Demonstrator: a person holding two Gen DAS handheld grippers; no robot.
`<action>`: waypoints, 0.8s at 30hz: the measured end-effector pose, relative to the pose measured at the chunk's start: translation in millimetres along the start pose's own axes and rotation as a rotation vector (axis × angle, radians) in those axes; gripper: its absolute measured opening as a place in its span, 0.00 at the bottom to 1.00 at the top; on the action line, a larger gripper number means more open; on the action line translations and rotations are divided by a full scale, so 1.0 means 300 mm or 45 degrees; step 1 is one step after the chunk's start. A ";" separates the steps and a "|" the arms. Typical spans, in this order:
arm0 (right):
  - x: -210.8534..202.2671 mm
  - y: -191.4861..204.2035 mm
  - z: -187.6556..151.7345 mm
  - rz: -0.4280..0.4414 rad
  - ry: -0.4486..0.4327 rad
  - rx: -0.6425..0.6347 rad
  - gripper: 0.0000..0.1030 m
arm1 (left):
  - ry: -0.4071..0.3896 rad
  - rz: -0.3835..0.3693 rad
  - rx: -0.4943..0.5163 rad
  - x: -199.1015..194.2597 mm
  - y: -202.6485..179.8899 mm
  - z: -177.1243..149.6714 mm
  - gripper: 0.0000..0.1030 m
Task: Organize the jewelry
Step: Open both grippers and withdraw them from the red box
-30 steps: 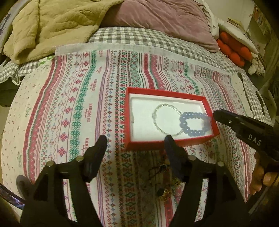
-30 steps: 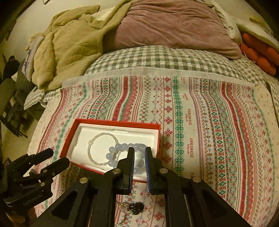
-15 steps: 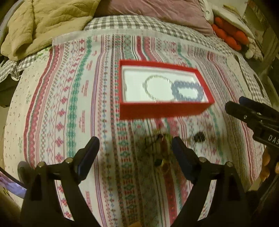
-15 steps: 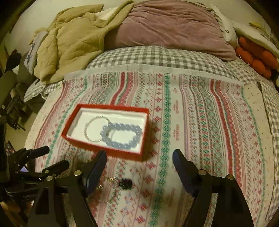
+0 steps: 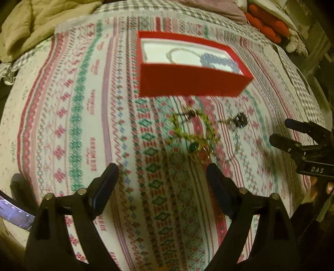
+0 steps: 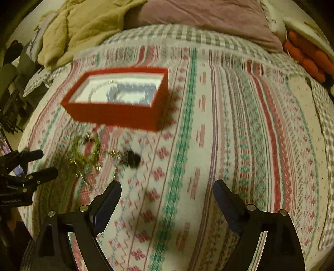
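Both hand-held grippers hang empty over the patterned cloth (image 5: 83, 116) spread on the bed. From its own camera the left gripper (image 5: 160, 177) has its two dark fingers spread wide, with only striped fabric between them. The right gripper (image 6: 167, 193) is just as wide, and its jaws are opening further, nothing between them either; it also shows at the right edge of the left view (image 5: 292, 133), with fingertips of the person's hand (image 5: 321, 187) just below it.

On the far side of the cloth sits the red box (image 5: 192, 83), its white lining visible from above. Inside lie a thin clear bead bracelet (image 5: 177, 54) toward the left and a chunky blue bead bracelet (image 5: 219, 60) to its right, the two touching or overlapping; the blur does not let me tell which.

Nearer than the box, loose on the cloth, is a tangle of gold-green chain jewelry (image 5: 194, 135) with a small green stone in it. Just to its right lies a dark, square-looking pendant (image 5: 240, 121) on a fine chain. Both pieces are outside the box, between it and the left gripper's fingers, with the tangle closest to the left gripper's right-hand finger.

At the far end of the bed lie a tan blanket (image 6: 87, 27) and a mauve pillow (image 6: 204, 18).
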State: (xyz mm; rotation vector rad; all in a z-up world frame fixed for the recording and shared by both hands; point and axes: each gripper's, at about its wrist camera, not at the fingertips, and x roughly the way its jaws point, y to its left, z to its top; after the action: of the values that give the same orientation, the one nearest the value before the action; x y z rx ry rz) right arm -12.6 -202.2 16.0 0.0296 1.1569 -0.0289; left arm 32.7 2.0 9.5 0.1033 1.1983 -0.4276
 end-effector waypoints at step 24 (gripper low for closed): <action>0.086 -0.007 -0.039 0.034 0.119 0.010 0.88 | -0.065 -0.182 0.109 0.073 -0.109 0.019 0.31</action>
State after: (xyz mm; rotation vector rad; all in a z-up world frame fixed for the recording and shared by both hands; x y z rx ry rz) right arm -13.0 -204.0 -12.2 0.0538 1.2499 -0.0084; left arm 31.9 -35.6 -3.9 0.0803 1.1414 -0.6034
